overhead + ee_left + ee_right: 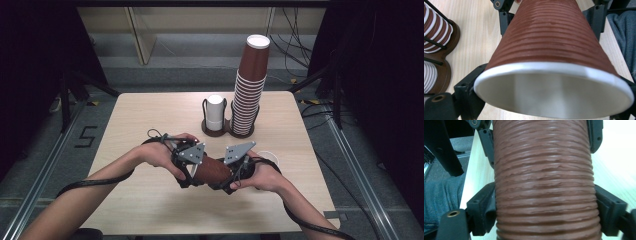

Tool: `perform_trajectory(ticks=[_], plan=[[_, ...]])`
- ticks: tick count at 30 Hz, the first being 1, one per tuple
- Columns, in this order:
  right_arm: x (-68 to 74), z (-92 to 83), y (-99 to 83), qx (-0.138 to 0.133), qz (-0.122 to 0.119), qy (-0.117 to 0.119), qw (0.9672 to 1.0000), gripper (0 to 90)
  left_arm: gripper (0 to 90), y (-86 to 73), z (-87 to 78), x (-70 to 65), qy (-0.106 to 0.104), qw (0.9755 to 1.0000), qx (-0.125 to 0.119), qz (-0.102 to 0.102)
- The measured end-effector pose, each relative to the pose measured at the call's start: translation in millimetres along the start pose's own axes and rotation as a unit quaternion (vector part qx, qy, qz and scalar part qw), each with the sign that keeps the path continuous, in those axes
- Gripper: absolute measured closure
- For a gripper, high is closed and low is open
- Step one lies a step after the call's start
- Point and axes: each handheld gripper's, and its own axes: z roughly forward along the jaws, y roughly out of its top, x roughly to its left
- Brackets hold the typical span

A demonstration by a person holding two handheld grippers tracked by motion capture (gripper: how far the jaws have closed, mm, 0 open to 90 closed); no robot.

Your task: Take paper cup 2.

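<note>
Held thing: a ribbed brown paper cup (214,171) lies on its side above the counter (150,200), near its front edge, between the two claws.
Left claw (192,170): pinches the cup at its wide, white-rimmed mouth; in the left gripper view the black jaws sit against the rim on both sides.
Right claw (231,175): its jaws stand at both flanks of the cup's ribbed wall in the right gripper view; whether the pads press cannot be told.
Behind: a dark twin holder (227,131) stands at the far middle of the counter, well apart from the hands.
In the holder: a tall stack of brown cups (249,90), mouths down, leans slightly; beside it is a short white stack (215,112).
Near the right hand: a white ring-like rim (269,156) peeks out just behind it.
In the way: no object lies between the claws and the holder.
Materials: pale wood-grain counter; corrugated matt paper, smooth white inside; black plastic jaws, grey three-cornered plates.
</note>
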Motion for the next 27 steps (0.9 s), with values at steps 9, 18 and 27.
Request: perform_trajectory(ticks=[9,18,27], plan=[[1.6,-0.6,-1.5,0.023,0.0,-0.007,0.9997,11.4,9.8,3.1,-2.5,-1.4,0.008,0.9993,0.032,0.018],[3.9,-1.5,-6.1,0.046,0.017,-0.019,0.9986,10.2,9.8,2.9,-2.8,-1.5,0.01,0.9972,0.068,0.029],[2.1,0.1,-7.1,0.054,-0.002,-0.029,0.9981,10.2,9.8,5.1,-4.4,0.6,0.009,0.9939,0.108,0.018]])
